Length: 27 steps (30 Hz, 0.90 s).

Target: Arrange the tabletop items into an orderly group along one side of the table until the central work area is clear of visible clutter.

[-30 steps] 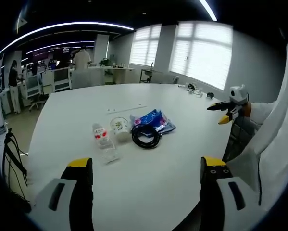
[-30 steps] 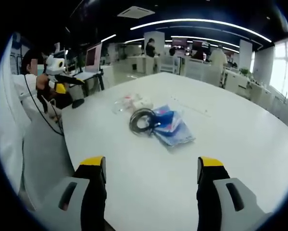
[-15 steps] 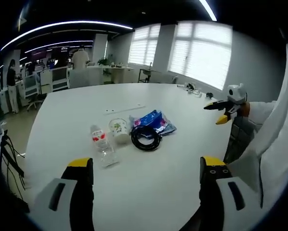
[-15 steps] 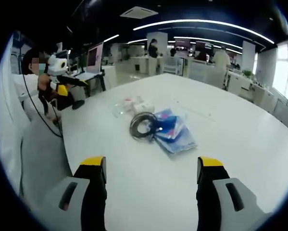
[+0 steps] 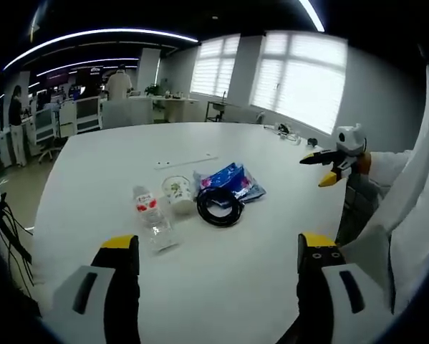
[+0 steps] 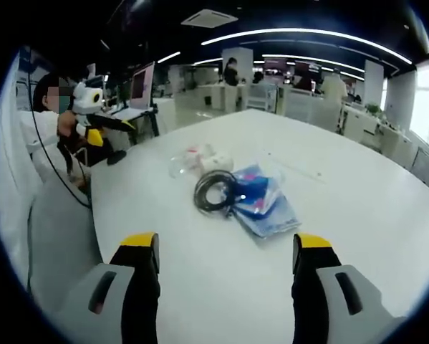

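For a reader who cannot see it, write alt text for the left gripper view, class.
A small cluster sits mid-way across a white table: a plastic bottle lying down, a paper cup, a coiled black cable and a blue packet. The left hand-held gripper is open in the foreground, holding nothing; the right hand-held gripper enters from the right.

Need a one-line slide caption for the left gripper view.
Open left gripper faces a white table with bottle, cup, black cable coil and blue packet clustered together.
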Tool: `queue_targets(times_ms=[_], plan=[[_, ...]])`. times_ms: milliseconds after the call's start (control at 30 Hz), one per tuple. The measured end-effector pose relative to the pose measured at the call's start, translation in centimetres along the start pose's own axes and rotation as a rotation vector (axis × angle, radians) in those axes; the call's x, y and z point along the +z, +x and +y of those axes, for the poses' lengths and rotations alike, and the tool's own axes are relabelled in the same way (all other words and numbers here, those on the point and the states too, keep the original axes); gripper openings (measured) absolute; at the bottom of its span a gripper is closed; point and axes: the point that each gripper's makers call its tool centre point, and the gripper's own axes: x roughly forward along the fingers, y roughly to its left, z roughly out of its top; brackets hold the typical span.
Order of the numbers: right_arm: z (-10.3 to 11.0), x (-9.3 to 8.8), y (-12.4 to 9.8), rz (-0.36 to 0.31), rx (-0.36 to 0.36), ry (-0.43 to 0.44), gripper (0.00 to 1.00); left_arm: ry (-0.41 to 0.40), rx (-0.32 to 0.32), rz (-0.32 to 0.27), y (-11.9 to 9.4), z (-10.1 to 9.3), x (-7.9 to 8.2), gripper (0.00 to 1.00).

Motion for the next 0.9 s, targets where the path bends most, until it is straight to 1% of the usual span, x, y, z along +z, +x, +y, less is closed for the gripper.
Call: queue_targets(times_ms=[267, 900], plan=[[-0.2, 0.6, 1.1, -0.007, 0.006, 0.000, 0.73, 0.000, -0.010, 0.000, 0.9, 0.3, 0.3, 0.94], [0.9, 1.7, 4.5, -0.019, 0.048, 0.003, 0.69, 0.003, -0.035, -0.004, 3.2, 0.6, 0.9, 0.92]])
